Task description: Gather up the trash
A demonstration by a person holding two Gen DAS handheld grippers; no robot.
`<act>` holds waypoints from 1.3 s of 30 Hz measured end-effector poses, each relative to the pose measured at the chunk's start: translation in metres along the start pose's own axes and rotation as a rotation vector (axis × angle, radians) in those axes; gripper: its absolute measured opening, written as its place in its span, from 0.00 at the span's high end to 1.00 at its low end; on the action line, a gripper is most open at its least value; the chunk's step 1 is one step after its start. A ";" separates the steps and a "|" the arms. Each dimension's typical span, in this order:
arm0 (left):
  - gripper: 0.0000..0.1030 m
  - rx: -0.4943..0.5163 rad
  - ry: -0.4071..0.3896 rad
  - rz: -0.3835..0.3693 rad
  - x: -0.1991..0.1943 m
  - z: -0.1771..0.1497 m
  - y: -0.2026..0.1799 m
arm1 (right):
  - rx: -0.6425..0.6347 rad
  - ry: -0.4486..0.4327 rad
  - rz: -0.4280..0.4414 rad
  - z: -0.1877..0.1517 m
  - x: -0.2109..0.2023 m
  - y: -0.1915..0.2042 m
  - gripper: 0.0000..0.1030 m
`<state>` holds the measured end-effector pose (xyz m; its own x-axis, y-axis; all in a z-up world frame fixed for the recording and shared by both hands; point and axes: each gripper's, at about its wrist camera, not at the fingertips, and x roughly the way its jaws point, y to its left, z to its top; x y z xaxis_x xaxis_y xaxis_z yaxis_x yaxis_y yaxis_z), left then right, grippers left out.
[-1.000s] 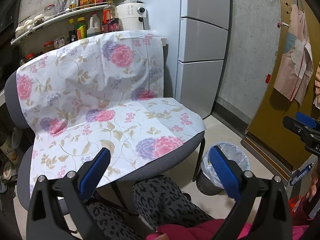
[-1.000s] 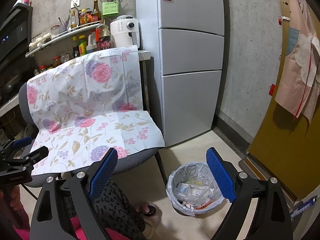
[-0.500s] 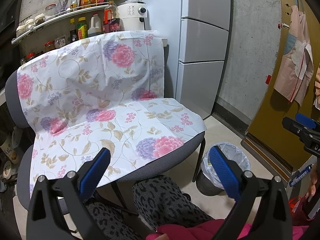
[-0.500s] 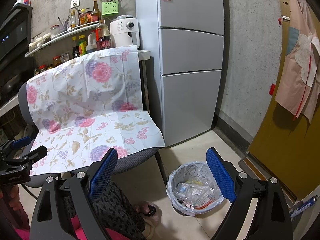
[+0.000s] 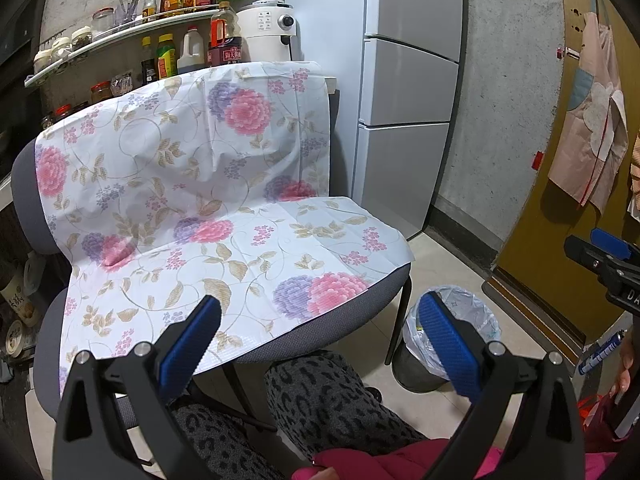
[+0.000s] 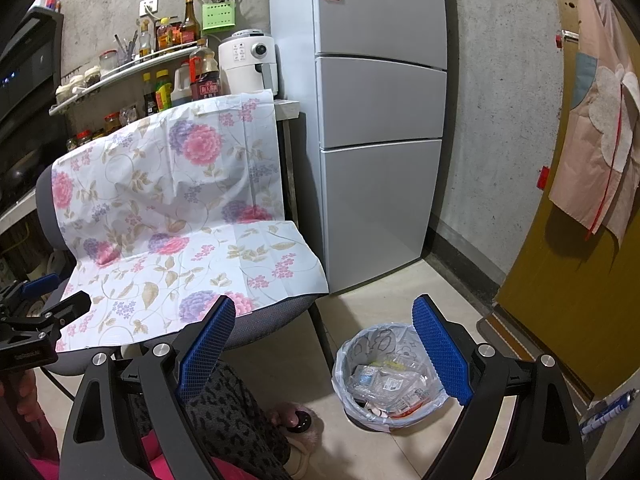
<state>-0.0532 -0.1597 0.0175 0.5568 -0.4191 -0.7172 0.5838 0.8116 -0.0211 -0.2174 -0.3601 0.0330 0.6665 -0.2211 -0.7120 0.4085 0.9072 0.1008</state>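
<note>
A small trash bin (image 6: 390, 378) lined with a clear bag stands on the floor right of the chair; wrappers and packets lie inside it. The bin (image 5: 448, 344) also shows in the left wrist view, partly behind a fingertip. My left gripper (image 5: 320, 344) is open and empty, held over the front edge of the chair seat. My right gripper (image 6: 324, 348) is open and empty too, hovering above the floor between the chair and the bin. No loose trash shows on the flowered cloth (image 5: 192, 208) covering the chair.
A grey chair (image 6: 272, 320) draped in the cloth fills the left. A tall silver fridge (image 6: 376, 120) stands behind the bin, a yellow door (image 6: 580, 280) to the right. A person's patterned trouser legs (image 5: 332, 404) and slipper (image 6: 300, 424) are below. Shelves of bottles (image 5: 172, 56) line the back wall.
</note>
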 end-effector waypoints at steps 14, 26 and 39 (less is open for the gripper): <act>0.07 0.001 0.001 0.002 0.000 0.000 0.001 | 0.002 0.002 -0.002 0.000 0.001 -0.002 0.13; 0.07 -0.003 -0.001 0.007 -0.001 0.000 0.002 | 0.000 0.002 -0.001 0.001 0.002 -0.003 0.13; 0.07 0.006 -0.022 -0.004 -0.004 0.000 0.005 | 0.001 0.003 0.001 0.001 0.003 -0.003 0.13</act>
<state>-0.0524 -0.1537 0.0201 0.5670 -0.4312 -0.7019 0.5898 0.8073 -0.0195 -0.2166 -0.3641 0.0312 0.6650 -0.2191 -0.7140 0.4086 0.9070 0.1022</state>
